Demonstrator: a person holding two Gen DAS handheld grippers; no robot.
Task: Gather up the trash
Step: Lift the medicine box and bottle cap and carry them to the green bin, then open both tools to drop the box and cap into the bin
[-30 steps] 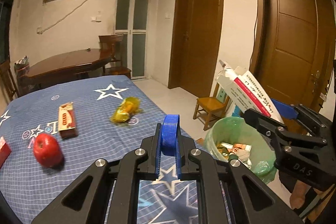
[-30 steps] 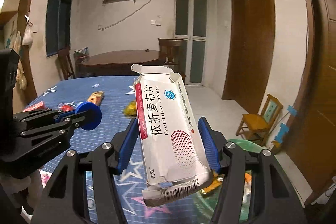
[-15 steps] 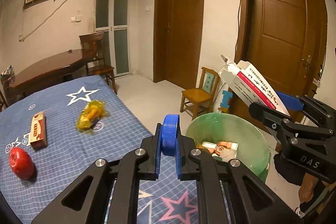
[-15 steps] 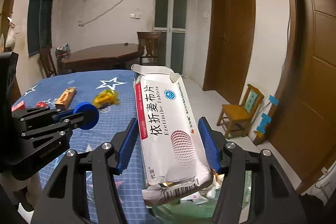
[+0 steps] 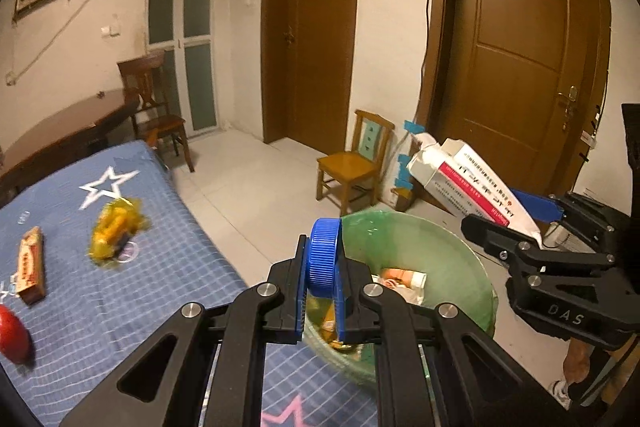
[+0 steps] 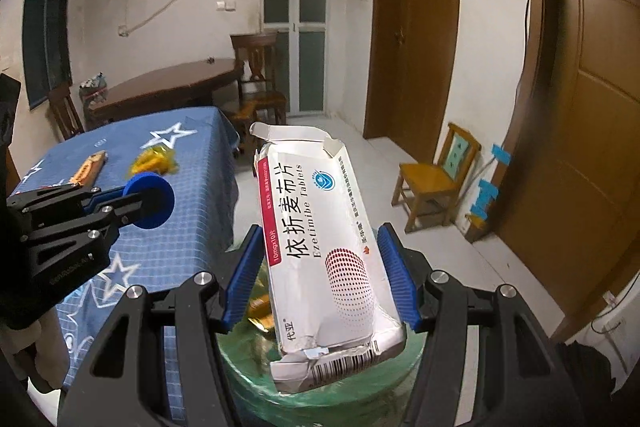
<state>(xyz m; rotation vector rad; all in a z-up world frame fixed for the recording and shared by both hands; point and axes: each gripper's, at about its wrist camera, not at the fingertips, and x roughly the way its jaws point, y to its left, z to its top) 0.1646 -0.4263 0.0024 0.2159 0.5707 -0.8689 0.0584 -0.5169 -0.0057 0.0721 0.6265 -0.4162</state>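
The left gripper (image 5: pixel 322 291) was clamped on a blue cap (image 5: pixel 323 261), held on edge just over the near rim of the green bin (image 5: pixel 452 247). The right gripper (image 6: pixel 320 283) squeezed a white tablet box (image 6: pixel 320 251) between its blue pads (image 6: pixel 396 283), the box tilted, its torn flap uppermost, above the bin's far side. The bin stood on the floor against the bed (image 5: pixel 152 267), some litter already in it. On the blue cover lay a yellow wrapper (image 5: pixel 114 231), a small carton (image 5: pixel 30 267) and an apple (image 5: pixel 12 335).
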